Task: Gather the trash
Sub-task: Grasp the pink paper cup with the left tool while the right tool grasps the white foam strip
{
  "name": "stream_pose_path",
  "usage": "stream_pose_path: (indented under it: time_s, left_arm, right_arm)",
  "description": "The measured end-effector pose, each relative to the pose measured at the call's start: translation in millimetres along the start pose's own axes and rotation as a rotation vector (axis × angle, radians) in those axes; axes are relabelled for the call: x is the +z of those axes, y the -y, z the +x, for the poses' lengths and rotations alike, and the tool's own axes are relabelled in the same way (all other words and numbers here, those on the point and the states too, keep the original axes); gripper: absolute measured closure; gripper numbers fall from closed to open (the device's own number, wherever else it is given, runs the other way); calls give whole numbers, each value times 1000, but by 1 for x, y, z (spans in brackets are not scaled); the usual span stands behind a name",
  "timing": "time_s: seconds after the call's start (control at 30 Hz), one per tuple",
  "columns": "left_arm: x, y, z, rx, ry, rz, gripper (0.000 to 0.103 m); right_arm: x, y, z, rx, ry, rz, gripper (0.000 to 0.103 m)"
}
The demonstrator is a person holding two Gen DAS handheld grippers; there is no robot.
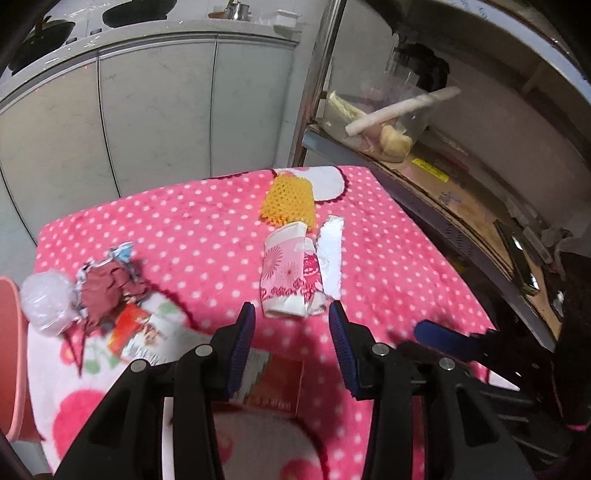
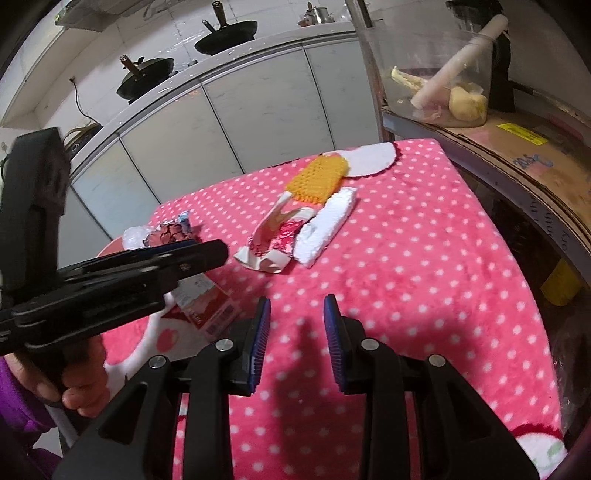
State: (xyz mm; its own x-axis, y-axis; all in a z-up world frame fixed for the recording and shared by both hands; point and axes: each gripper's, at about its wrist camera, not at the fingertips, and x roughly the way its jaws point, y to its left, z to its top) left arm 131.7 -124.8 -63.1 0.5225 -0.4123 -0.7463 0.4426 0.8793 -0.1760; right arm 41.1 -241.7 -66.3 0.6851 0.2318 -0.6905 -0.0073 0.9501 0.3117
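1. Trash, scattered on a table under a pink polka-dot blanket (image 1: 207, 236): a flattened paper cup (image 1: 286, 275) with pink print lies near the middle, a white strip (image 1: 330, 254) touching its right side, a yellow knobbly mat (image 1: 290, 201) at its far end.
2. Trash, left group: a crumpled clear plastic ball (image 1: 48, 301), a dark red crumpled wrapper (image 1: 107, 295) against it, and a red-and-white printed packet (image 1: 136, 328) just beside that, near the blanket's left edge.
3. Left gripper (image 1: 291, 317): jaws spread, nothing between the blue pads, tips hanging just short of the cup's near end without touching it.
4. Right gripper (image 2: 297, 308): jaws parted more narrowly, empty, over bare blanket, well apart from the cup.
5. Hand (image 2: 74, 391) with a purple sleeve, wrapped around the left tool's handle, seen at the edge of the right wrist view.
6. Hard to make out: a flat reddish-brown item (image 1: 273, 384) beneath the left jaws, blurred and partly covered by them.
7. Cut off: a pink bin-like rim (image 1: 11, 332) at the left border.
8. Surroundings: grey cabinet doors (image 1: 147, 103) behind the table, two black pans (image 2: 225, 35) on the counter, a clear tub (image 2: 439, 74) with a white roll on the shelf to the right.
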Motion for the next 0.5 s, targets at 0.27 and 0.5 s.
stream_pose_path:
  time_s: [0.27, 0.5]
  left_arm:
    - [9, 6, 28, 18, -25, 6, 66]
    - [8, -7, 41, 47, -47, -29, 86]
  right_arm:
    - [4, 7, 6, -1, -1, 12, 73]
    - [9, 10, 11, -1, -3, 19, 73]
